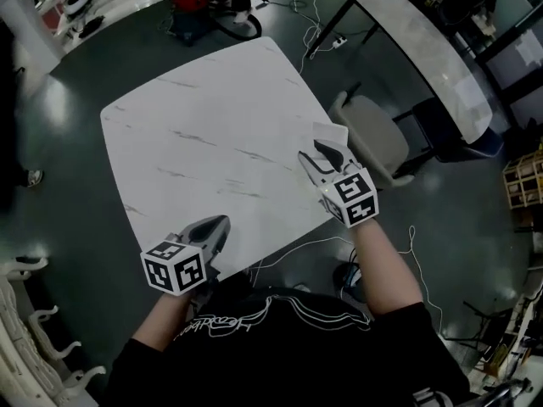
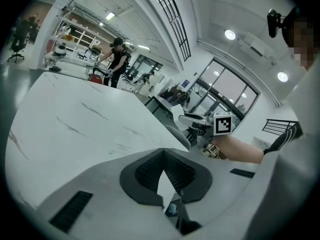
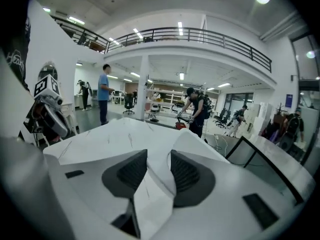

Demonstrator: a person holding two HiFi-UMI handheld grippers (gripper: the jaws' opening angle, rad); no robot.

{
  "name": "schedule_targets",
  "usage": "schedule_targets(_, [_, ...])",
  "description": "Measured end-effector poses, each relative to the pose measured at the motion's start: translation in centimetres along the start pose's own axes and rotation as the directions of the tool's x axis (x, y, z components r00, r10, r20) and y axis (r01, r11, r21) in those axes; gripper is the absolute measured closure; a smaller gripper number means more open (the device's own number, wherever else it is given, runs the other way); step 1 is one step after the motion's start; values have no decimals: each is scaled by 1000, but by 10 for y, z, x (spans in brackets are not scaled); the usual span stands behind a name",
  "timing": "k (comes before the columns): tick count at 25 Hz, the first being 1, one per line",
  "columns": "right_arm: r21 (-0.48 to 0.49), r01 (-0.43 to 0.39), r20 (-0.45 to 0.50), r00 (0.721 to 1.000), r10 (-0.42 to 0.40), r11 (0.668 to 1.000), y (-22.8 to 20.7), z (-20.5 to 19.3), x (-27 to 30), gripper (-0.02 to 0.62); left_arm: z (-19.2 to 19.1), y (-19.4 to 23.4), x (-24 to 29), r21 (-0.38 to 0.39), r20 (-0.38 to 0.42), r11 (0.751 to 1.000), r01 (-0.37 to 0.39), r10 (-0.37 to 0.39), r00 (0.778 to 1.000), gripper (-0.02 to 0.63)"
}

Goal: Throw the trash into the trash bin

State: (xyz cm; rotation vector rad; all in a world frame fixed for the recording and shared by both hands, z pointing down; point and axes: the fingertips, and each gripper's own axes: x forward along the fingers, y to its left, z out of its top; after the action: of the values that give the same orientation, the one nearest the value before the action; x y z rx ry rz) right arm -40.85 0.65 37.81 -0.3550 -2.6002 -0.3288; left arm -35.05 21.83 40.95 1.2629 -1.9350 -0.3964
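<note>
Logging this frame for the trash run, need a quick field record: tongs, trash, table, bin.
right tongs: shut on white paper, over table's right edge
left tongs: shut, empty, by table's near edge
table: white marble top
chair: beige, right of table
bin: not seen in any view

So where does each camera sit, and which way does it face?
Head view: on the person's head, looking down at the marble-pattern table; left tongs, right tongs, forearms show.
Left gripper view: on the left tongs, facing along their shut jaws across the table; right forearm shows.
Right gripper view: on the right tongs, facing along jaws shut on white paper; left tongs show at left.
Shared: each gripper view sees the table and the other tongs.
</note>
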Motion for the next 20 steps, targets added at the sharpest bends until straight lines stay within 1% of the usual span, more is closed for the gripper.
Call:
schedule_targets(6, [33,110,0,994,-110,993,-39,-39,-97,427,-22,-70,44,65,-60,994,83,-79,995,601])
schedule_targets(10, [77,221,-40,975,-219,972,-71,-83,-166,427,-42,-124,77,105,-121,981,164,-152,981,601])
schedule_targets(12, [106,276,-69,960,-270,955,-83,-110,-201,426,-55,-149,92,127,-160,970,209,-188,969,601])
schedule_targets(15, [146,356,-110,933,-342,923,-95,-151,-251,426,-76,-183,113,149,-219,948,282,-246,944,601])
schedule_targets(18, [168,413,-143,908,-393,895,-106,-190,-297,426,-98,-215,136,158,-264,935,319,-271,926,601])
schedule_targets(20, [197,449,-166,891,-422,871,-111,-220,-329,426,-116,-240,153,165,-301,923,349,-290,909,601])
